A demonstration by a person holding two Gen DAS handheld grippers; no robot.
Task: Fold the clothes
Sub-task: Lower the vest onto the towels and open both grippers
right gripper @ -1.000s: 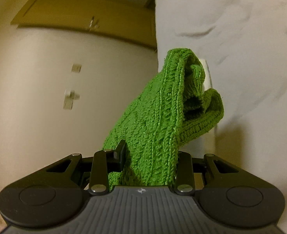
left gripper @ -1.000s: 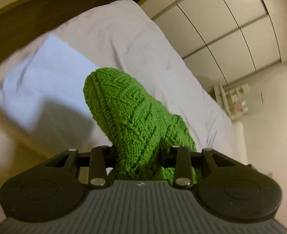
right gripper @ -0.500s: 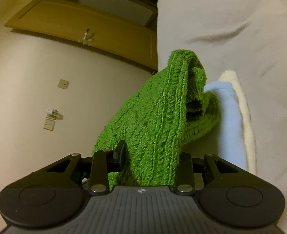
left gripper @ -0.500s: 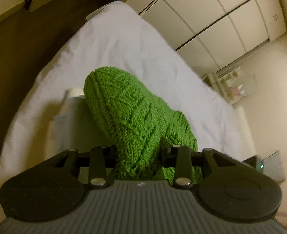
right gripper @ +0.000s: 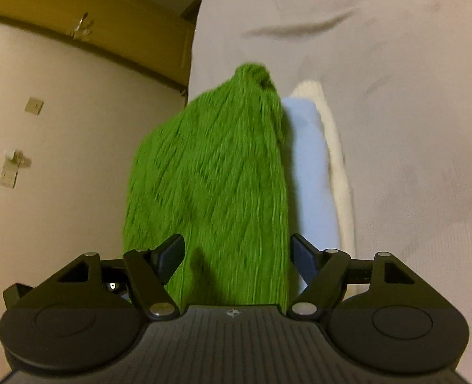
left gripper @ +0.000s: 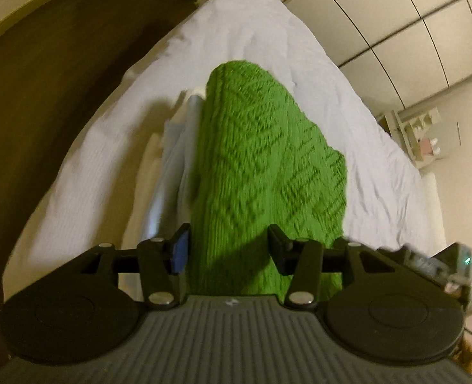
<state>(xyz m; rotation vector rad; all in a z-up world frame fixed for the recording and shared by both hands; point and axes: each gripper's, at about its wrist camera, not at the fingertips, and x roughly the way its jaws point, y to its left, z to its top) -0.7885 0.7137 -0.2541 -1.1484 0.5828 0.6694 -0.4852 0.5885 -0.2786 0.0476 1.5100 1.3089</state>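
A green knitted garment (left gripper: pixel 261 166) fills the middle of both views; in the right wrist view it (right gripper: pixel 216 185) is motion-blurred. My left gripper (left gripper: pixel 228 246) stands open with the knit between its spread jaws. My right gripper (right gripper: pixel 237 252) is open too, jaws wide apart around the knit. The garment hangs over a stack of folded clothes on the bed: a light blue piece (right gripper: pixel 309 166) and a cream piece (right gripper: pixel 335 160) beneath it. The stack also shows in the left wrist view (left gripper: pixel 175 166).
The white bed sheet (left gripper: pixel 380 160) spreads under everything, its corner pointing away in the left wrist view. Dark floor (left gripper: pixel 44 80) lies left of the bed. Wardrobe doors (left gripper: pixel 412 25) and a small shelf (left gripper: pixel 418 134) stand at the right. A wall (right gripper: pixel 60 160) is left of the right gripper.
Both grippers have opened their jaws and let go of the green knit. The garment has dropped toward the folded stack, blurred by motion. Both cameras have tilted down toward the bed.
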